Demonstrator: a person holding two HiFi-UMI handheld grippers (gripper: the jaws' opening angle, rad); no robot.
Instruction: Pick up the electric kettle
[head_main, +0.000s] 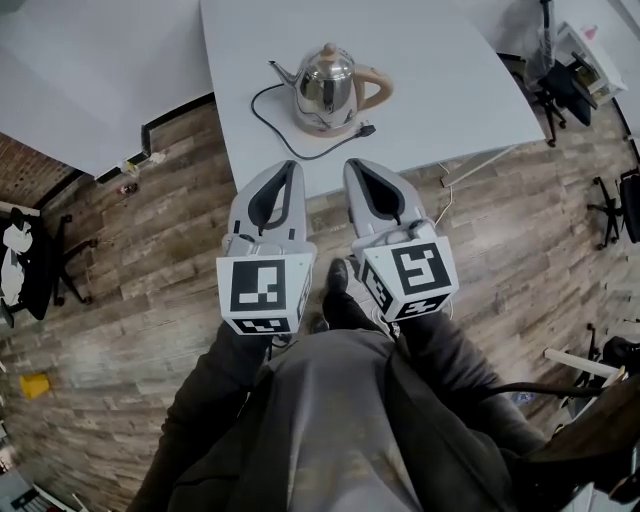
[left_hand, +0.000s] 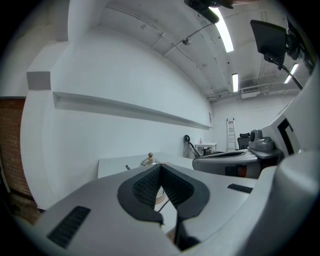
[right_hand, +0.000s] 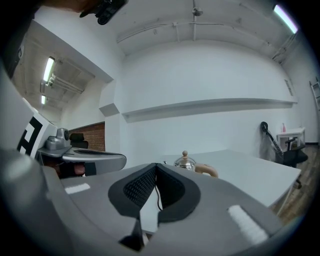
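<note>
Kettle stands on table beyond left gripper and right gripper, both jaws closed, empty.

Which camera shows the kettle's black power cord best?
The head view: the whole cord shows from above, looping across the white table in front of the kettle. Each gripper view shows only a short sliver of it in the gap under the closed fingers; the rest is hidden.
</note>
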